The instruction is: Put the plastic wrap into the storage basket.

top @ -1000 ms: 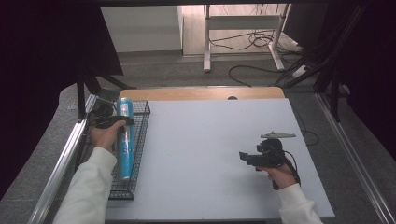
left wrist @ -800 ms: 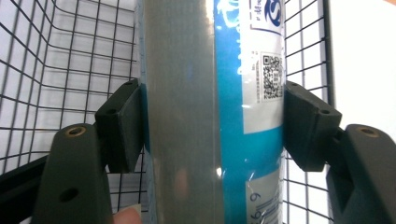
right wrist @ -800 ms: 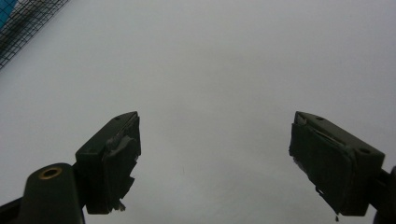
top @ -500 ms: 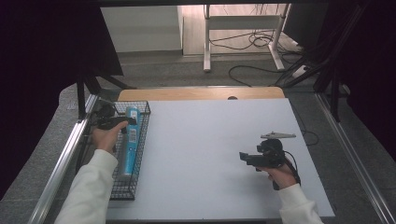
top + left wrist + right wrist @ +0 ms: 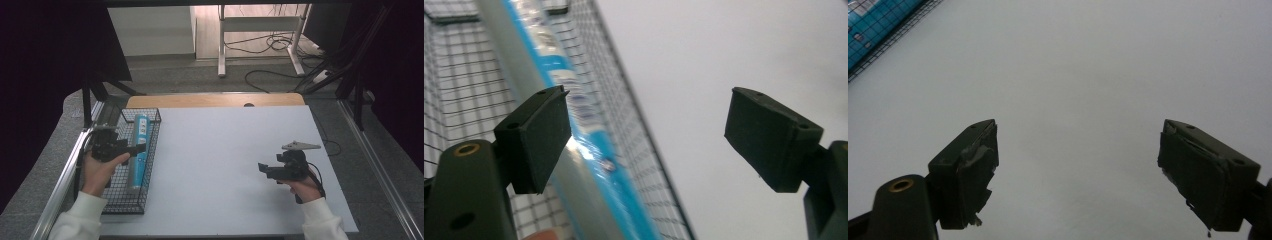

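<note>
The tabletop (image 5: 230, 160) is smooth, matt white, with a bare wood strip (image 5: 215, 100) at its far edge. The basket (image 5: 122, 200) is thin black wire mesh. In it lies a tube (image 5: 589, 150), glossy blue and silver, catching highlights. Both grippers' fingers (image 5: 968, 175) look matt black, their pads scuffed and ragged. The sleeves (image 5: 80, 220) are white cloth.

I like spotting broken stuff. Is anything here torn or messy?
Yes: the black pads on the right gripper look ragged and peeling at their edges. The blue and silver tube lies neatly in the black wire basket.
</note>
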The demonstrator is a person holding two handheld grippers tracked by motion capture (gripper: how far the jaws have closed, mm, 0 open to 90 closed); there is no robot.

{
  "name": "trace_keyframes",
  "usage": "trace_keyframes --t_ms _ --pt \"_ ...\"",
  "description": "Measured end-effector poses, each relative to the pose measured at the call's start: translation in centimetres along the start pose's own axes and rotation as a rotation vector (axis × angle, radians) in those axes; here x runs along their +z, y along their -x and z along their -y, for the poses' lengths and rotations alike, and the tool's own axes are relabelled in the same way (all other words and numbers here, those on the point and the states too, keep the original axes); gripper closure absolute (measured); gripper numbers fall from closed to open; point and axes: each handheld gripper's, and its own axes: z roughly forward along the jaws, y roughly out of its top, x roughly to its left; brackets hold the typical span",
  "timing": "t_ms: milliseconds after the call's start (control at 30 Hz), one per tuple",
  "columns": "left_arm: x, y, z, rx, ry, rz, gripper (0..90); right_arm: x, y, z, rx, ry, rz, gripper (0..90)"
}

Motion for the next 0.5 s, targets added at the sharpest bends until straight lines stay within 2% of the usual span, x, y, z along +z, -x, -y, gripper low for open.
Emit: trace_keyframes --t_ms 133,233,267,400,500 --pt "-1.2 2.3 1.9 0.04 0.058 0.071 18.6 -0.4 -0.3 0.4 -0.053 0.011 -0.026 16.1" --pt "-1.0 3.9 3.2 0.074 0.047 0.146 18.2 -0.8 -0.3 0.9 -0.083 0.012 -0.025 15.9" --pt "-0.8 4.3 3.6 0.08 0.044 0.157 18.2 -1.0 -0.2 1.1 -0.086 0.015 -0.024 15.8" --pt "0.4 5.7 4.7 0.094 0.046 0.181 18.5 -1.8 0.1 2.0 -0.1 0.033 -0.024 15.5" --pt "1.3 6.5 5.2 0.119 0.045 0.155 18.6 -2.1 0.3 2.7 -0.13 0.028 -0.021 15.5"
